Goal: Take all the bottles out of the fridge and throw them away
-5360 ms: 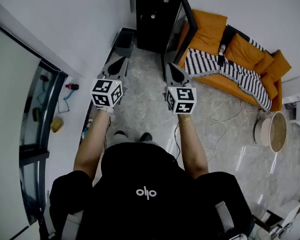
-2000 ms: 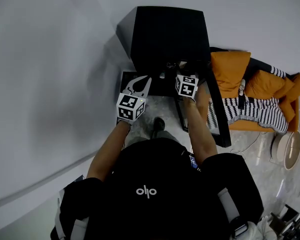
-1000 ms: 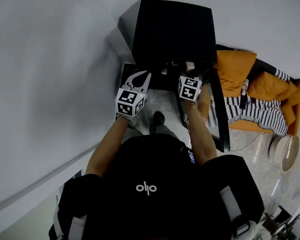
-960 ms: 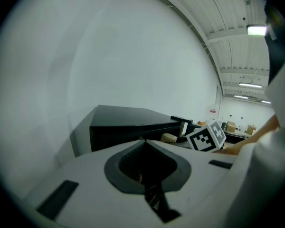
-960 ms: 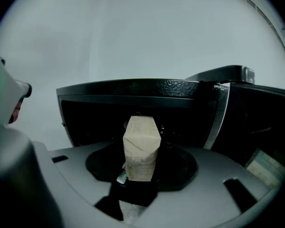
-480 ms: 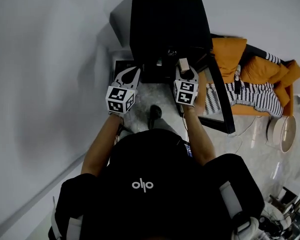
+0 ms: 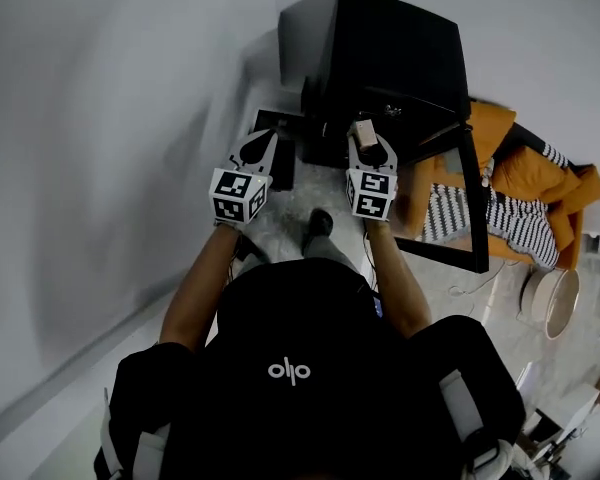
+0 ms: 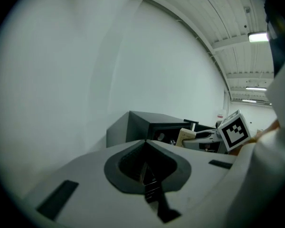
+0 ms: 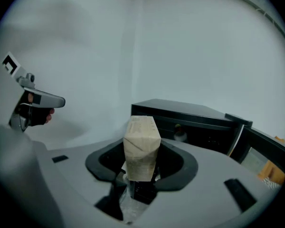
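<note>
A small black fridge (image 7: 390, 58) stands on the floor with its door (image 7: 470, 213) swung open to the right. My right gripper (image 7: 366, 140) is just in front of the opening, shut on a small beige carton (image 7: 364, 131). In the right gripper view the carton (image 9: 141, 144) stands upright between the jaws, with the fridge (image 9: 190, 115) behind it and a pale bottle (image 9: 180, 136) inside. My left gripper (image 7: 258, 146) hangs left of the fridge, shut and empty, its jaw tips meeting (image 8: 145, 142).
A dark bin (image 7: 280, 163) sits on the floor against the wall, left of the fridge, below my left gripper. An orange sofa (image 7: 515, 158) with a striped blanket (image 7: 500, 223) stands to the right. A round pale basket (image 7: 550, 303) is further right. My shoe (image 7: 320, 223) is between the grippers.
My right gripper has drawn back out of the fridge opening with the beige carton in it. The left gripper has stayed shut beside it.
</note>
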Demonstrator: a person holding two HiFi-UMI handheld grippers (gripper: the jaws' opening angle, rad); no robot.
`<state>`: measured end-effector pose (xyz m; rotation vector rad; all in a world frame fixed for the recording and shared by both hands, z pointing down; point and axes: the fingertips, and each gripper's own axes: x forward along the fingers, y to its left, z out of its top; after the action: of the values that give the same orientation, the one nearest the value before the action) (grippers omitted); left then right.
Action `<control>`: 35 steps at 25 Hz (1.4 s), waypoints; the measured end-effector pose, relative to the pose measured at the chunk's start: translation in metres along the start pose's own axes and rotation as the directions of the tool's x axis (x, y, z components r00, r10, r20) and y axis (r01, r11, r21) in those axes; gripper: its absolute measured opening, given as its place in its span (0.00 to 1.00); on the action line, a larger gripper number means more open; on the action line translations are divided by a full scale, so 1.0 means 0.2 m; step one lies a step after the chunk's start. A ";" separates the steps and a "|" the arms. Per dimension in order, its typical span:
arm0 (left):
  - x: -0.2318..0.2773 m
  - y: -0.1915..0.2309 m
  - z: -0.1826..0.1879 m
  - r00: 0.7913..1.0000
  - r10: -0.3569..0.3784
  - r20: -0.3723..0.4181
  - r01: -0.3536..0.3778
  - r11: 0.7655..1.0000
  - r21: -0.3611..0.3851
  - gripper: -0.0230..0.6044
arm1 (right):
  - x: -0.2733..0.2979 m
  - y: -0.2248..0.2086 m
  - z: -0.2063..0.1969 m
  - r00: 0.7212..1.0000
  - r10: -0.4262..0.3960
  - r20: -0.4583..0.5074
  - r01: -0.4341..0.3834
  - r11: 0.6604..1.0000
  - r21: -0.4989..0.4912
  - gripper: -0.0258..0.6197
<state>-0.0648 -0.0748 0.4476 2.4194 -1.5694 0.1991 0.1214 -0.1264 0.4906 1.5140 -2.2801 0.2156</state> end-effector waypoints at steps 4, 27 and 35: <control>-0.22 0.19 -0.05 0.995 0.094 0.018 -0.093 0.995 -0.039 0.04 | 0.06 0.34 0.04 0.993 0.114 0.001 -0.114 0.992 -0.050 0.33; -0.31 0.63 -0.38 0.964 0.263 -0.034 -0.264 0.946 -0.188 0.04 | 0.58 1.00 0.00 0.904 0.423 -0.065 -0.428 0.890 -0.158 0.33; -0.09 0.73 -0.65 0.970 0.221 -0.099 -0.237 0.950 -0.202 0.04 | 0.84 0.99 -0.26 0.896 0.425 -0.133 -0.442 0.884 -0.154 0.33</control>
<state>-0.2024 -0.0790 0.5873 2.0440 -1.7400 0.1530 -0.1028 -0.1712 0.6238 0.8679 -2.4569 0.1915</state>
